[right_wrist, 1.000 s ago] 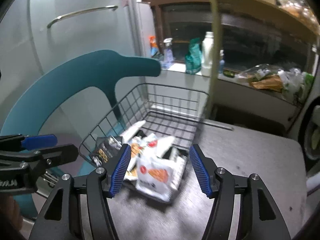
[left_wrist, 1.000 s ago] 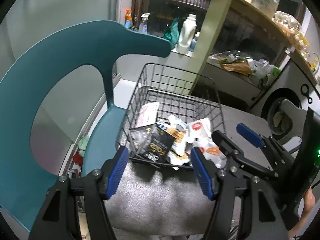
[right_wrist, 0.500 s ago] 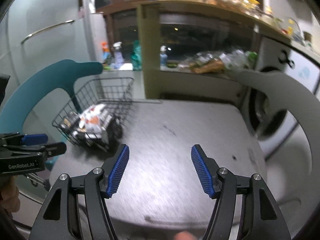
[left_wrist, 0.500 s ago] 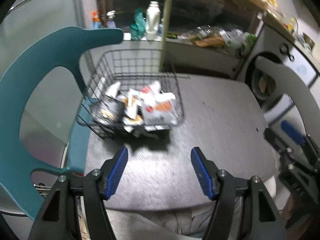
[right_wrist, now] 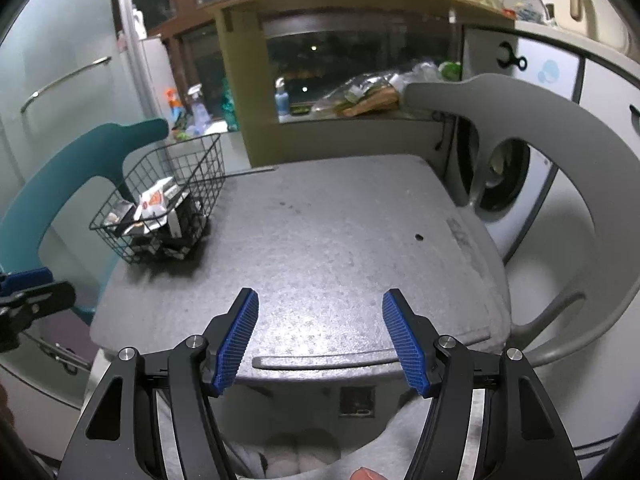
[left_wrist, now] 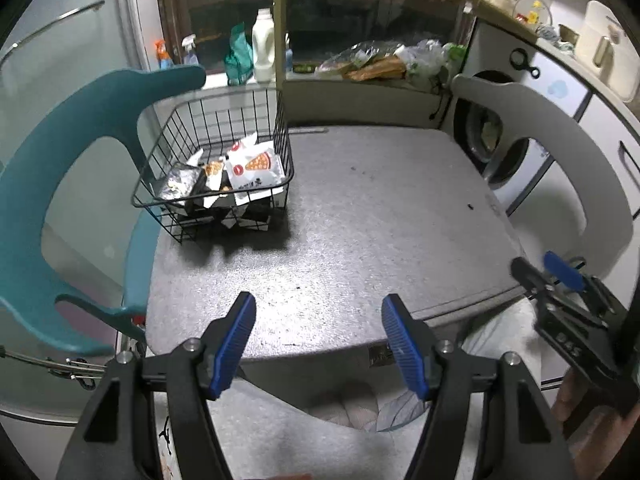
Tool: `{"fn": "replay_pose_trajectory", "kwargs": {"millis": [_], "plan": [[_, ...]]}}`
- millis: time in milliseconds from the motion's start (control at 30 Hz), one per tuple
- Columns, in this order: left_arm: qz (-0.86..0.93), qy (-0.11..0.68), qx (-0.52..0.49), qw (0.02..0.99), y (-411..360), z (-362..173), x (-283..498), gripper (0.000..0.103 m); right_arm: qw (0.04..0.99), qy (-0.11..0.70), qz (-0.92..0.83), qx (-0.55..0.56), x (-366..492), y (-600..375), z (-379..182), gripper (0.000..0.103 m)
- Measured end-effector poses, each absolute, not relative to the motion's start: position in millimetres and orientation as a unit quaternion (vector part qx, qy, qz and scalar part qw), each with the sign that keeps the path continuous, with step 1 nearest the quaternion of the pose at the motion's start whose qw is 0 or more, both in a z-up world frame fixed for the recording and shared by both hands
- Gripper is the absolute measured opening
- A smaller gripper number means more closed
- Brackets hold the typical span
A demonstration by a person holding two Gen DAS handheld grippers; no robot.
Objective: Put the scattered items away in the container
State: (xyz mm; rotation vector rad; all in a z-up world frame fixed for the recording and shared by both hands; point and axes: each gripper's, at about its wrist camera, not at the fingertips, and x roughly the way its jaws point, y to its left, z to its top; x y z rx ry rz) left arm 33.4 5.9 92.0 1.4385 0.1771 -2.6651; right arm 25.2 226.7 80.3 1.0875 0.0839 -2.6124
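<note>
A black wire basket (left_wrist: 280, 148) stands at the far left of the grey table (left_wrist: 380, 216); it also shows in the right wrist view (right_wrist: 200, 168). It holds several snack packets, with a white pizza-print packet (left_wrist: 256, 168) on top. My left gripper (left_wrist: 316, 320) is open and empty above the table's near edge. My right gripper (right_wrist: 320, 316) is open and empty, also at the near edge; it shows at the right of the left wrist view (left_wrist: 556, 276). The left gripper shows at the left edge of the right wrist view (right_wrist: 28, 288).
A teal chair (left_wrist: 60, 168) stands left of the table beside the basket. A grey chair (right_wrist: 560, 152) stands to the right, in front of a washing machine (left_wrist: 500, 148). A counter behind holds bottles (left_wrist: 263, 50) and bags.
Both grippers have pulled back from the basket to the table's near edge. The basket with its packets now stands far off at the left. Both stay open.
</note>
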Motion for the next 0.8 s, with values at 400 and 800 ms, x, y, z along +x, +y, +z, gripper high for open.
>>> {"fn": "replay_pose_trajectory", "kwargs": {"millis": [400, 800], "plan": [[-0.878, 0.082, 0.47, 0.04, 5.7, 97.1, 37.5, 0.071, 0.155, 0.022, -0.909, 0.386, 20.9, 230.3, 84.4, 0.064], [-0.878, 0.077, 0.471, 0.041, 8.7, 97.2, 38.2, 0.071, 0.162, 0.031, -0.903, 0.397, 20.6, 221.0, 73.5, 0.064]]}}
